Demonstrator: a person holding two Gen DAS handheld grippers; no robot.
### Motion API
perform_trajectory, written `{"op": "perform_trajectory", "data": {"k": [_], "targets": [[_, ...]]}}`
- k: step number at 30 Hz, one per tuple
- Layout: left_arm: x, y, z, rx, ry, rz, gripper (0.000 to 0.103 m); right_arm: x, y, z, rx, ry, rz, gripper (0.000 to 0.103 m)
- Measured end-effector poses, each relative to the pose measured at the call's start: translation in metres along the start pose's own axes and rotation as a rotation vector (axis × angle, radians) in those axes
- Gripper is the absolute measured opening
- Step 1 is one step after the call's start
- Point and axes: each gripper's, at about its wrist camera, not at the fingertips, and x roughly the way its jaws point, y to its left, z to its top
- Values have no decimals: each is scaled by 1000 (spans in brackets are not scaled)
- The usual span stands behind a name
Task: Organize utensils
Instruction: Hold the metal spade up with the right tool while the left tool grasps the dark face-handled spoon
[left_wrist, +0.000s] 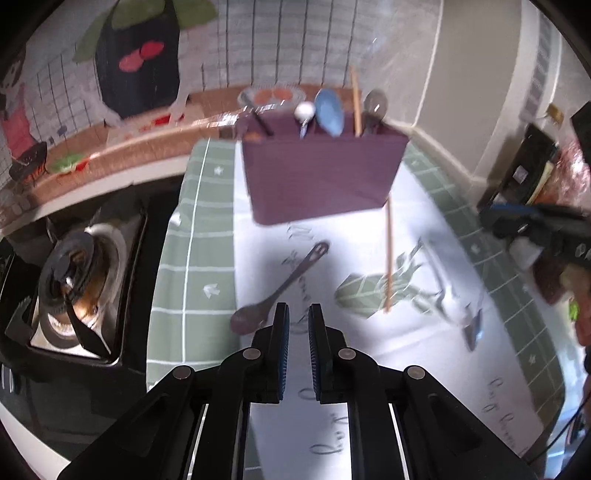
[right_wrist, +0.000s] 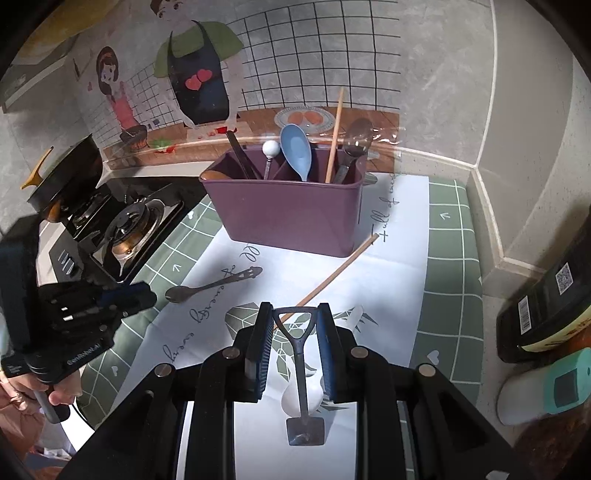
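Observation:
A purple utensil holder stands at the back of the mat and holds a blue spoon, a chopstick, a white-knobbed stick and dark utensils. A dark spoon and a wooden chopstick lie on the mat. My right gripper is shut on the handle of a small metal shovel spoon, above the mat. My left gripper is nearly closed and empty, just right of the dark spoon's bowl. The shovel spoon also shows in the left wrist view.
A gas stove sits left of the green and white mat. A black pan sits on the far burner. A dark bottle and a white and teal device lie at the right. A wall corner stands behind.

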Motion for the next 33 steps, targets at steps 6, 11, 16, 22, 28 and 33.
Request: {"op": "perform_trajectory", "data": {"k": [6, 11, 16, 22, 28, 33], "targets": [[18, 21, -12, -46, 38, 20, 49, 2, -1, -2, 0, 9, 8, 22], [38, 28, -10, -5, 62, 53, 54, 8, -1, -4, 12, 28, 21, 22], [67, 27, -6, 3, 96, 79, 54, 12, 1, -7, 10, 42, 23, 22], [69, 15, -6, 12, 41, 104, 20, 10, 1, -8, 23, 34, 19, 22], [38, 11, -6, 4, -34, 96, 2, 4, 1, -9, 25, 19, 20, 22], [15, 12, -5, 5, -74, 96, 0, 0, 1, -10, 28, 10, 23, 22]]}}
